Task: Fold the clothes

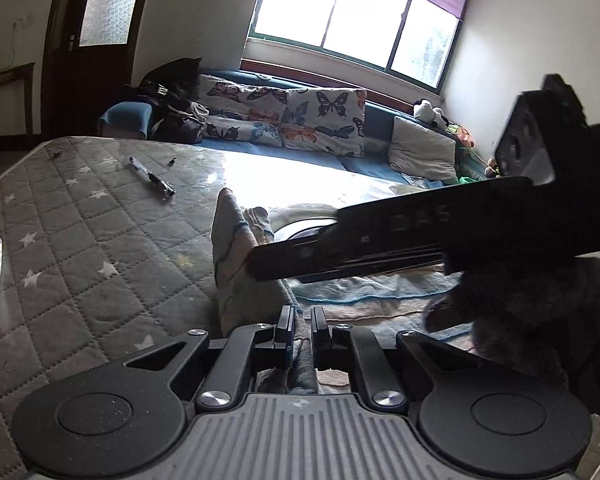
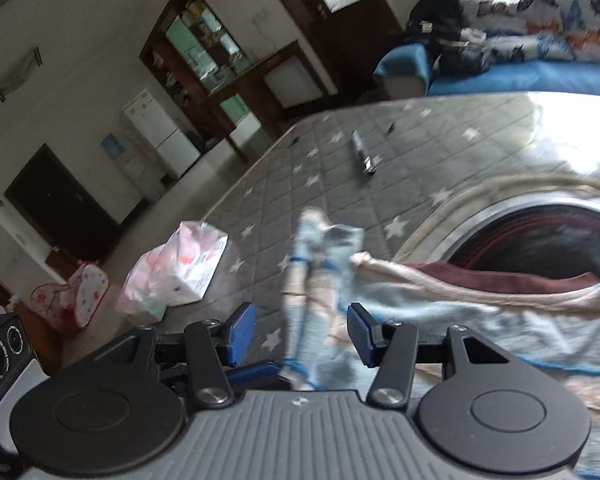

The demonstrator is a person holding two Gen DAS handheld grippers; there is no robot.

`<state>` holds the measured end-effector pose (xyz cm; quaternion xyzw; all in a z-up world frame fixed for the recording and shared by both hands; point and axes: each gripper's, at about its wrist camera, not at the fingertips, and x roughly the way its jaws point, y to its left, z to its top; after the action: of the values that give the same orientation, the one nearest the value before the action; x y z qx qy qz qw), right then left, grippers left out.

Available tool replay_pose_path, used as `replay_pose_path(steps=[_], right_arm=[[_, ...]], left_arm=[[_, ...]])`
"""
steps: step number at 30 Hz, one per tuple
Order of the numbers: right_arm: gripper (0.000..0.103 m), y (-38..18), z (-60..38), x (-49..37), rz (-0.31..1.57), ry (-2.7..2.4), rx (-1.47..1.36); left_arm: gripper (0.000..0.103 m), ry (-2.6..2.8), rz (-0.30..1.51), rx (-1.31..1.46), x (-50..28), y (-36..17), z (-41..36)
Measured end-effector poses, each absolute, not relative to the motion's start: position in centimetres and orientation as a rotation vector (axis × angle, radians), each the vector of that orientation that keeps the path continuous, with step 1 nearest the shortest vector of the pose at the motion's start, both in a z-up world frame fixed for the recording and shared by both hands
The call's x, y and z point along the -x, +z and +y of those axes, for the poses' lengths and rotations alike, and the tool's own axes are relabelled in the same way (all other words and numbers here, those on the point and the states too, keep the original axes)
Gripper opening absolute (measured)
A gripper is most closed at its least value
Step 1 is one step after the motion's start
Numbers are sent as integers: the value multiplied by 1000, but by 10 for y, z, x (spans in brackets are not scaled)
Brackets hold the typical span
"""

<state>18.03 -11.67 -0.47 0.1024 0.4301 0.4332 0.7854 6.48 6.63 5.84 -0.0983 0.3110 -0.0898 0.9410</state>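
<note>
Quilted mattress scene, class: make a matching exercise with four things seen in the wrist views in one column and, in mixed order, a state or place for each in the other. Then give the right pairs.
Column one:
1. left tool
2. right tool
3. pen
4. plastic bag

Column two:
A. lies alone on the grey star-quilted mattress
B. shut on the pale blue cloth
C. open, with cloth between its pads
D. sits at the mattress edge

Pairs: 1-B, 2-C, 3-A, 4-D

Both wrist views look down close, sharing the mattress (image 1: 80,240); right blurred.
</note>
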Motion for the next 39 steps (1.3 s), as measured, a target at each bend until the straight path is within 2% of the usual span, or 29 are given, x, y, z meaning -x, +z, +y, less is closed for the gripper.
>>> replay_pose_path(steps=[4, 6, 7, 8, 10, 12, 13, 14, 18, 20, 25, 33, 39], right_arm=[[52, -16, -106, -182, 982, 927, -230], [48, -24, -105, -184, 1016, 923, -250], [42, -28, -104, -185, 1030, 927, -262], [30, -31, -104, -185, 1039, 930, -270], [17, -35, -104, -183, 1039, 929, -278], [13, -35, -109, -182, 1026, 919, -283], [11, -35, -112, -181, 1020, 914, -285], [10, -35, -114, -181, 1015, 910, -287], [10, -29, -131, -178, 979, 877, -287], [10, -26, -138, -176, 965, 862, -280], [10, -13, -168, -173, 928, 831, -242], [10, -3, -213, -175, 908, 767, -183], [10, -5, -244, -177, 914, 722, -177]], left_arm=[[9, -189, 635, 193, -65, 57, 65], [9, -192, 638, 188, -65, 56, 65], [10, -197, 644, 187, -65, 55, 65], [10, -202, 650, 186, -65, 54, 64], [14, -204, 652, 175, -63, 53, 63], [23, -221, 629, 166, -56, 56, 63], [37, -229, 617, 161, -53, 58, 63], [52, -238, 606, 157, -50, 60, 63], [60, -281, 558, 143, -38, 68, 62], [73, -292, 541, 152, -35, 71, 61], [91, -317, 527, 154, -39, 70, 51], [102, -382, 563, 131, -54, 59, 25], [103, -402, 586, 107, -65, 52, 15]])
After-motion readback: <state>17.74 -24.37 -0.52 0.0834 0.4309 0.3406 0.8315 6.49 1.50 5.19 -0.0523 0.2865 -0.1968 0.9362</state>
